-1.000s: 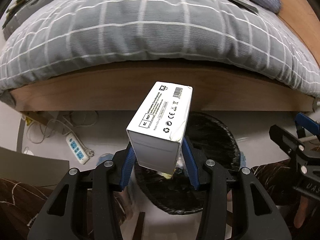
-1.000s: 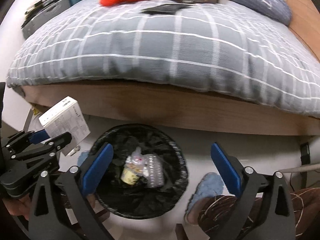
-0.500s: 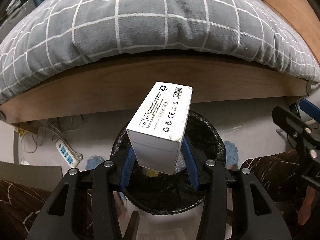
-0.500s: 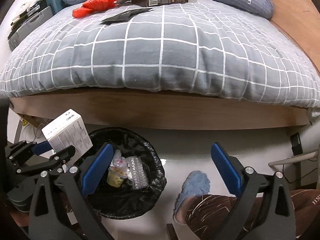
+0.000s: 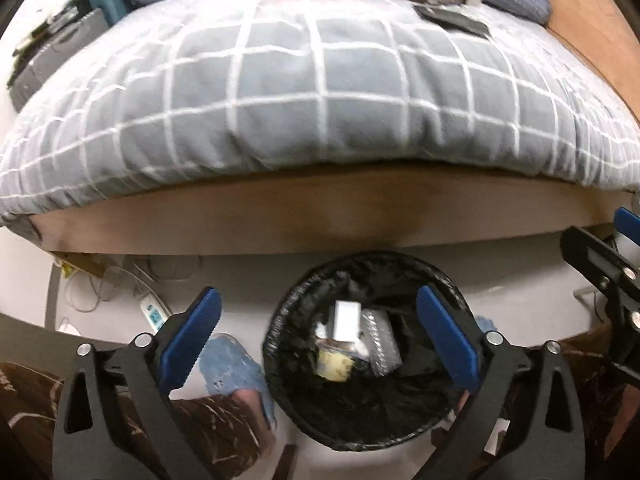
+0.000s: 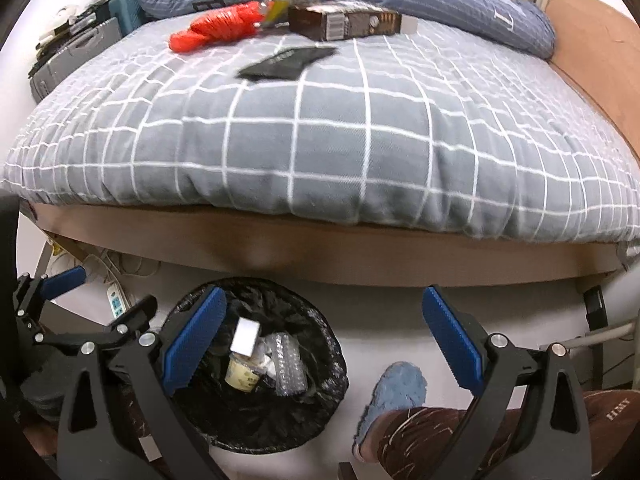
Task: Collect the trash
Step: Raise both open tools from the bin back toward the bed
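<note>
A: Left wrist view. What was the state of the left gripper [image 5: 316,328]?

B: Its jaws were opening, at full spread, with nothing clamped between them. The white box [image 5: 346,320] lay in the trash bin [image 5: 280,320], directly below and ahead of the jaws, standing on end among a yellow cup [image 5: 334,366] and a clear plastic tray [image 5: 380,340]. A second earlier the same jaws gripped that box above the bin; the release was therefore complete.

A: Right wrist view. And the right gripper [image 6: 320,340]?

B: Its jaws stood wide apart and empty, as in the earlier frame. The bin sat at lower left, partly behind the left finger. The remaining trash lay on the bed [image 6: 320,140]: a black packet [image 6: 286,65], a brown carton [image 6: 344,22] and a red wrapper [image 6: 218,26].

A: Which relation governed the coming move?

B: The black packet lay nearest, up and ahead of the right jaws, well apart from them, its long axis running across the view. The right hand appeared the better placed, judging from its clearer sight of the bed top.
</note>
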The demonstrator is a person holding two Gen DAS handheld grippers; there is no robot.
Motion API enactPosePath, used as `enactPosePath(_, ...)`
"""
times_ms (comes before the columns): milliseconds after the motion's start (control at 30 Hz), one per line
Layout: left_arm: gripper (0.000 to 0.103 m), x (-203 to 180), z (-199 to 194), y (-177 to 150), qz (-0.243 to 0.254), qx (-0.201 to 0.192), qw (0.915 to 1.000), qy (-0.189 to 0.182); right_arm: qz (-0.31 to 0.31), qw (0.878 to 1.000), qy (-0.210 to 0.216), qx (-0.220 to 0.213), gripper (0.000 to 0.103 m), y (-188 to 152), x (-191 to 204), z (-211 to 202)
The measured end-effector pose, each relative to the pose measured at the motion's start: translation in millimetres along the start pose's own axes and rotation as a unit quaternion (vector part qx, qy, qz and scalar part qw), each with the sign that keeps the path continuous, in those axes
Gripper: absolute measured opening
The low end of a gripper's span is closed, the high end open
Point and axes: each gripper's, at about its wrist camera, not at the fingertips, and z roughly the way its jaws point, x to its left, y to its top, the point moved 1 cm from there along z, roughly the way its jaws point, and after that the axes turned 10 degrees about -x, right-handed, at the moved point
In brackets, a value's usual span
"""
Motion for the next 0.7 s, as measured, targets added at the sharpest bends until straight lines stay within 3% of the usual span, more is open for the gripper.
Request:
enactPosePath(367,0.097,17,-39,50,-0.006,-0.076,0.997,0.014,0.003,0.998,-0.003,-0.063,0.094,29,-4,-26)
enactPosePath(700,0.097,34,-37,88,-0.026,-0.098,0.9946,0.022,-0.002,0.996,-0.002,-0.094,0.094,61,-3,-27)
